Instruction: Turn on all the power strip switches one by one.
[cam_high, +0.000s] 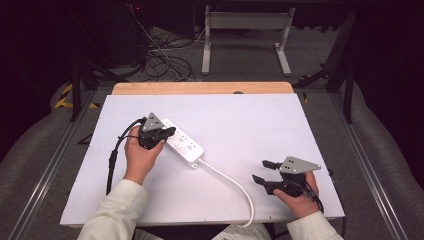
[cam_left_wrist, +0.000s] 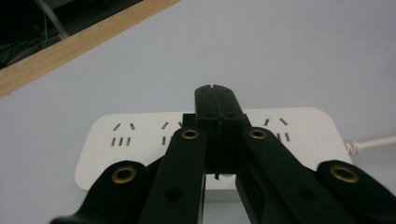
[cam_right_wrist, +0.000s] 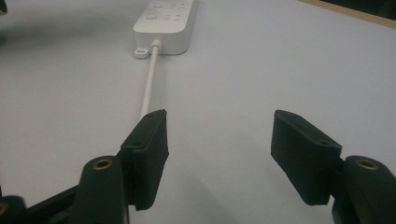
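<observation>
A power strip (cam_high: 183, 143) lay on the desk (cam_high: 250, 120), left of centre; its cord (cam_high: 235, 185) trailed toward the near edge.

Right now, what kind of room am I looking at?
Probably a lab or test workshop: a white table with a power strip, loose cables on the floor, and dark curtains around.

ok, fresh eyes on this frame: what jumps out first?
The white power strip lies slanted left of centre on the white table, its white cord curling toward the near edge. The left gripper sits right over the strip, jaws pressed shut with nothing visible between them. The right gripper rests near the table's near right corner, jaws wide open and pointing back toward the strip.
</observation>
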